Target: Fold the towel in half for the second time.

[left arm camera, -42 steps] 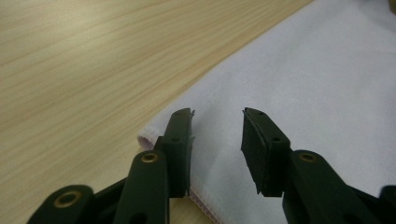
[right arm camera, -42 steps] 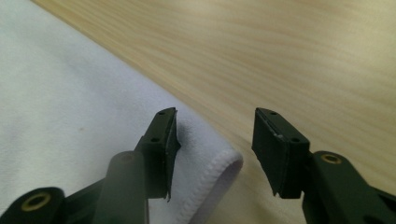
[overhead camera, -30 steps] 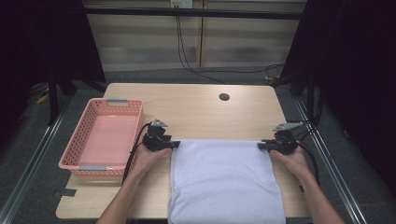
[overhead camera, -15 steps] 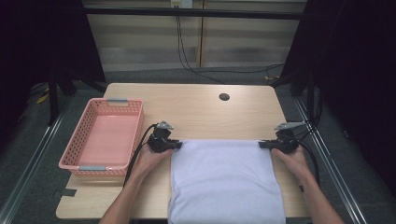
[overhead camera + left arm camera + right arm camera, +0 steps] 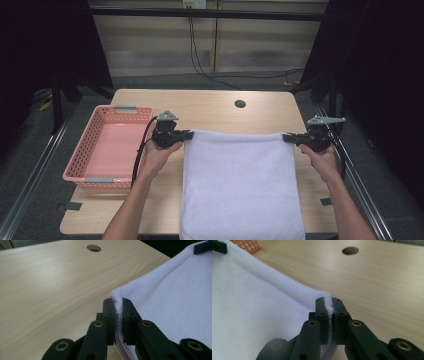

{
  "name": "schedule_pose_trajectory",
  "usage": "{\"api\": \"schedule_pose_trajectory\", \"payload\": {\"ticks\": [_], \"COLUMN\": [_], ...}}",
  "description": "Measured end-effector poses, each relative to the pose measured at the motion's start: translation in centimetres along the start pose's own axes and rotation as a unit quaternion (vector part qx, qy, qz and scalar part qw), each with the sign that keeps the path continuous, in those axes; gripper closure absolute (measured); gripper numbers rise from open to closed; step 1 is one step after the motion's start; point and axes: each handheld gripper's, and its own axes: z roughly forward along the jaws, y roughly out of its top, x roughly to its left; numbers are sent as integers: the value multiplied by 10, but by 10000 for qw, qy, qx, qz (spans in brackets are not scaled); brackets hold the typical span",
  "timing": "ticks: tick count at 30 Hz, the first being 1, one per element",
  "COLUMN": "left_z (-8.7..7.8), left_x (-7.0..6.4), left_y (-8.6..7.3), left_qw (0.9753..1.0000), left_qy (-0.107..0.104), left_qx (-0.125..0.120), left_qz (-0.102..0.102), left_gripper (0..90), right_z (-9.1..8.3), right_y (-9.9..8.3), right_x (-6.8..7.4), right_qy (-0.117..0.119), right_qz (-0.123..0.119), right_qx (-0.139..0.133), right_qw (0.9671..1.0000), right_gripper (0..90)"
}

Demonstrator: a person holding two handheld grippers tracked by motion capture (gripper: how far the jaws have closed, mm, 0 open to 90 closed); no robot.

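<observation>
Between the left tongs (image 5: 188, 134) and the right tongs (image 5: 287, 137), a white towel (image 5: 240, 185) hangs stretched by its far edge, each pair clamped tight on one far corner. Its near part lies on the table (image 5: 210, 107), and a pink basket (image 5: 82, 167) sits just outside the left tongs.

towel (image 5: 242, 185) on table (image 5: 210, 107), basket (image 5: 107, 147) to its left

Light wood counter (image 5: 215, 107) with rounded corners and a round cable hole (image 5: 240, 104) near the far edge. Pink plastic basket (image 5: 80, 165) sits on its left side. A white towel (image 5: 240, 190) lies spread over the middle and right, its near end hanging past the front edge.
</observation>
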Motion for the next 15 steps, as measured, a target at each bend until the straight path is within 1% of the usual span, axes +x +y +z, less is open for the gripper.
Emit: {"api": "schedule_pose_trajectory", "payload": {"ticks": [1, 2, 3, 4, 5, 8, 11, 12, 13, 15], "left_z": [0, -1, -2, -2, -3, -1, 1, 2, 4, 4], "left_x": [0, 3, 7, 7, 11, 18, 23, 25, 28, 32], "left_y": [0, 4, 9, 9, 13, 18, 24, 26, 29, 35], "left_qw": [10000, 10000, 10000, 10000, 9999, 9998, 9997, 9996, 9997, 9992], "left_qy": [0, 15, 64, 64, 100, 154, 185, 221, 211, 273], "left_qx": [0, -2, -34, -34, -20, -90, -143, -126, -133, -226], "left_qz": [0, 37, 29, 29, 45, -48, -69, -79, -86, -176], "left_gripper": [835, 835, 835, 835, 835, 833, 832, 833, 832, 832], "right_z": [-1, -1, 0, 0, 0, 2, 8, 10, 11, 15], "right_y": [4, 4, 11, 11, 18, 26, 35, 38, 41, 47], "right_x": [0, 0, -2, -2, -5, -9, -13, -14, -15, -18], "right_qy": [-12, -12, -40, -40, -54, -60, -99, -114, -125, -167], "right_qz": [-8, -8, -63, -63, -55, -28, -40, -44, -21, -5], "right_qx": [-46, -46, -60, -60, -120, -205, -194, -199, -207, -225], "right_qw": [10000, 10000, 10000, 10000, 9999, 9998, 9998, 9997, 9997, 9996], "right_gripper": [856, 856, 856, 856, 856, 855, 856, 856, 856, 857]}}
